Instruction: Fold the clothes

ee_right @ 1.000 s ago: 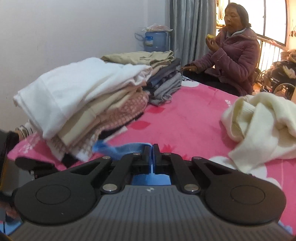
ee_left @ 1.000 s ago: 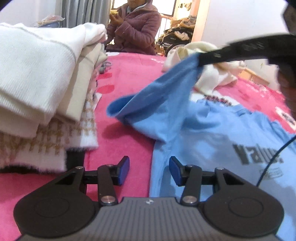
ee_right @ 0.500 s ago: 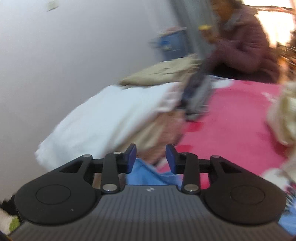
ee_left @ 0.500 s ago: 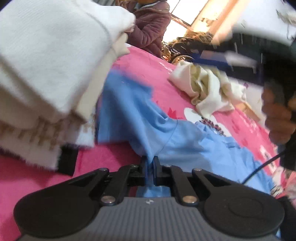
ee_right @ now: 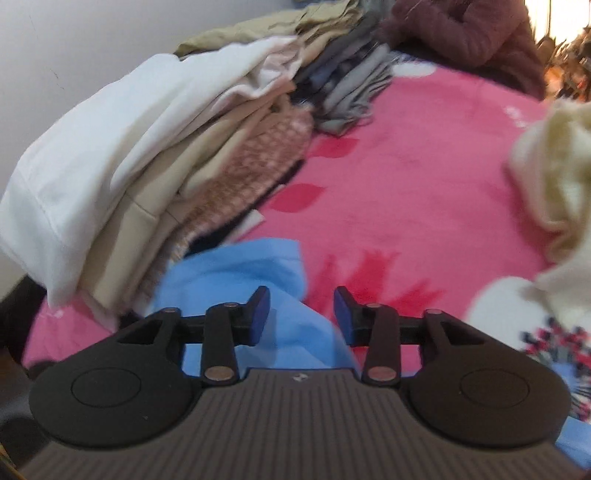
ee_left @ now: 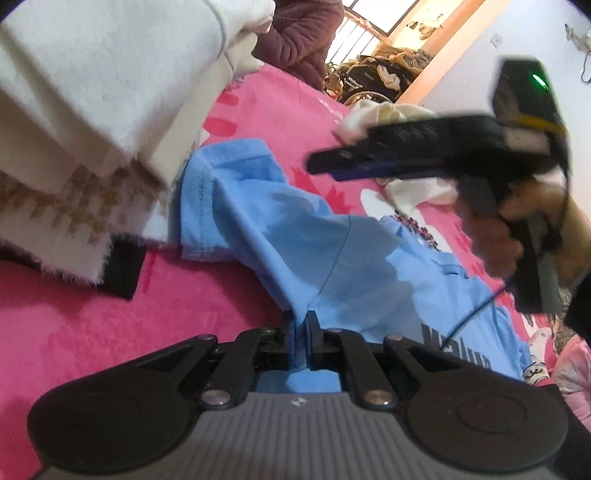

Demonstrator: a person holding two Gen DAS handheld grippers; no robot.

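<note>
A light blue cotton T-shirt [ee_left: 343, 254] lies spread on a bright pink floral blanket [ee_left: 110, 314]. Just beside its sleeve, a tall stack of folded white and beige clothes [ee_right: 147, 155] crowds the left. A crumpled cream knit sweater [ee_right: 554, 177] sits well apart on the right; a seated person in a maroon padded jacket [ee_right: 461, 33] is cut off at the top. The left gripper [ee_left: 301, 332] is clamped on the shirt's edge, where a second ago its fingers were apart. The right gripper [ee_right: 301, 314], previously pinching the sleeve, now hovers spread wide above it. The shirt's dark lettering is partly hidden and blurred.
</note>
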